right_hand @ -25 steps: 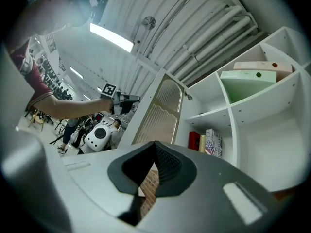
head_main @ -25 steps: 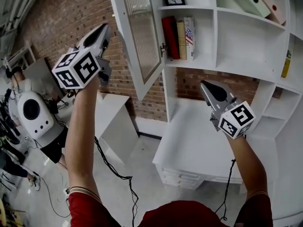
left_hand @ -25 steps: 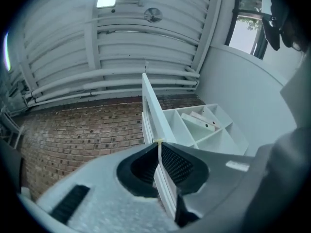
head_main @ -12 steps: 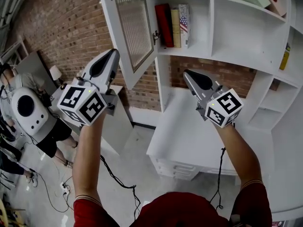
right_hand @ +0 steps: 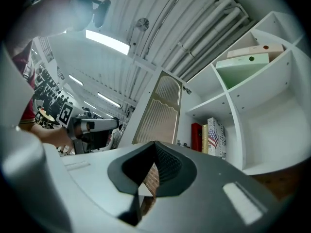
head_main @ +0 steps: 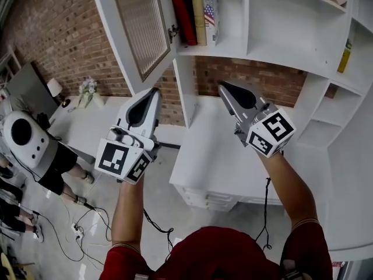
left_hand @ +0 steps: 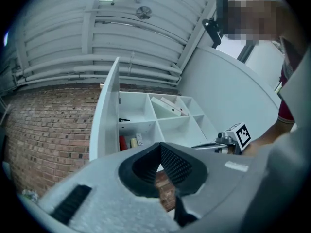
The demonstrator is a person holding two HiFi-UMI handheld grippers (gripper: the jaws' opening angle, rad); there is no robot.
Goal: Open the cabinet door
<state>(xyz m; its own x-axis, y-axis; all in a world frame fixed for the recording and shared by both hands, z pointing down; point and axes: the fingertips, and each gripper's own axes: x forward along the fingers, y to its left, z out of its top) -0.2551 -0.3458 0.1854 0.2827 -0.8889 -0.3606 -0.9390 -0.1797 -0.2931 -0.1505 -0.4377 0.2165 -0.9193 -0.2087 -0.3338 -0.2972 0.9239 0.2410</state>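
The white cabinet door [head_main: 140,34] with ribbed glass stands swung open to the left of the shelf unit, its small latch [head_main: 173,31] on the free edge. My left gripper [head_main: 154,90] hangs below the door, apart from it, shut with nothing between its jaws. My right gripper [head_main: 223,86] is held beside it over the desk, pointing at the shelves, also shut and holding nothing. In the left gripper view the left gripper [left_hand: 159,147] faces the door's edge [left_hand: 104,125]. The right gripper [right_hand: 154,145] looks toward the door's glass [right_hand: 163,115].
Books [head_main: 195,13] stand in the compartment behind the door. A white desk [head_main: 233,162] with drawers [head_main: 210,200] sits under the shelves. A brick wall, a low white table [head_main: 81,127], a white rounded machine [head_main: 23,136], bystanders and floor cables [head_main: 87,226] lie left.
My left gripper has dropped from beside the open door down to below it. The right gripper sank slightly. The door stays open.
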